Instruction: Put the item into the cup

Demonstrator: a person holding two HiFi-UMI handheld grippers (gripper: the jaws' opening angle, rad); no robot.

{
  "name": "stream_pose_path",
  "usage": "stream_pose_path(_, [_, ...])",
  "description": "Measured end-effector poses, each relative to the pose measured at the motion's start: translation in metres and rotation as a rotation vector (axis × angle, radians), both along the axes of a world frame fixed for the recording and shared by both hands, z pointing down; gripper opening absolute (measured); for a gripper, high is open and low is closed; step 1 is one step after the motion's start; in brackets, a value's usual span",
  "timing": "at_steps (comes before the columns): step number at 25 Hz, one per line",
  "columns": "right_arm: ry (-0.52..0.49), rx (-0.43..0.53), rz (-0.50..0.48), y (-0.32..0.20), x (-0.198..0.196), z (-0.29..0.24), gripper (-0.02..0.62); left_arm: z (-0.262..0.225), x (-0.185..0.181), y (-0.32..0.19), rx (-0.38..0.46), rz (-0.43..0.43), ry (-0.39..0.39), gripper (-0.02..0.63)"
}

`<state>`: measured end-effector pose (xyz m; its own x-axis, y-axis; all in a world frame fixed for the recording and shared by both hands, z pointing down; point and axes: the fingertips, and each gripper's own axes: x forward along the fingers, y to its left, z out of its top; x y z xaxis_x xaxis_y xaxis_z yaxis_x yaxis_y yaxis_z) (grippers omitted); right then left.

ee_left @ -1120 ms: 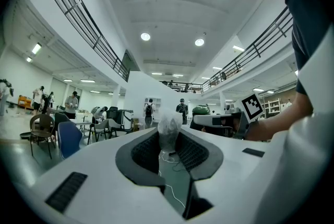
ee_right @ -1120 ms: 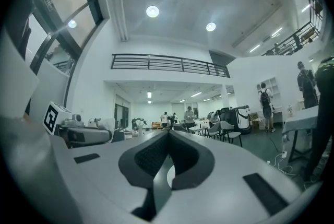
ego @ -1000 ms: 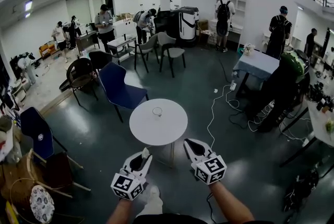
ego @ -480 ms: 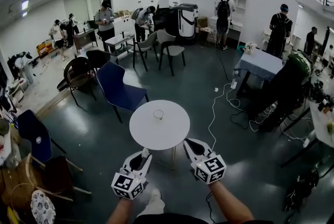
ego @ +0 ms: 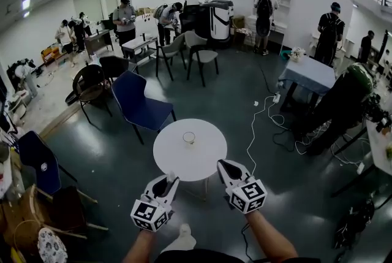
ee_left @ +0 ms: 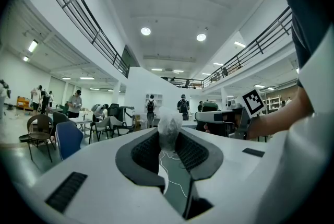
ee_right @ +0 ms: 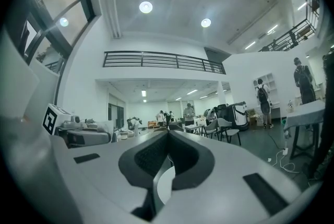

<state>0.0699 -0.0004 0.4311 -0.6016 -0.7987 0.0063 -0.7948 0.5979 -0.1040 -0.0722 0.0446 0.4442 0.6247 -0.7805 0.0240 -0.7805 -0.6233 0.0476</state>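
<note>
Item (ee_left: 169, 125): pinched at left tool (ego: 169, 179) tips. Cup (ego: 189, 138): upright on bench (ego: 208, 160), ahead and slightly right of left tool. Right tool (ego: 223, 165): closed, empty, about as near.

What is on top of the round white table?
A clear cup near the middle of the table; contents unclear. The right gripper covers part of the near rim.
</note>
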Motion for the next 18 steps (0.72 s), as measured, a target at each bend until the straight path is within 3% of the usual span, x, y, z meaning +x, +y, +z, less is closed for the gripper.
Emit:
stream_pose_path(7, [0.01,-0.003,0.006,-0.041,-0.011,-0.006,0.017,-0.007,-0.012,-0.042,-0.004,0.014,-0.003,0.091])
stream_pose_path(11, [0.014,-0.003,0.007,-0.057,-0.017,-0.011,0.017,-0.009,-0.015,-0.059,0.016,0.025,-0.043,0.091])
stream_pose_path(18, [0.034,-0.013,0.022,-0.091,-0.026,-0.007,0.017,0.001,-0.026,-0.096,-0.01,0.037,-0.024,0.091])
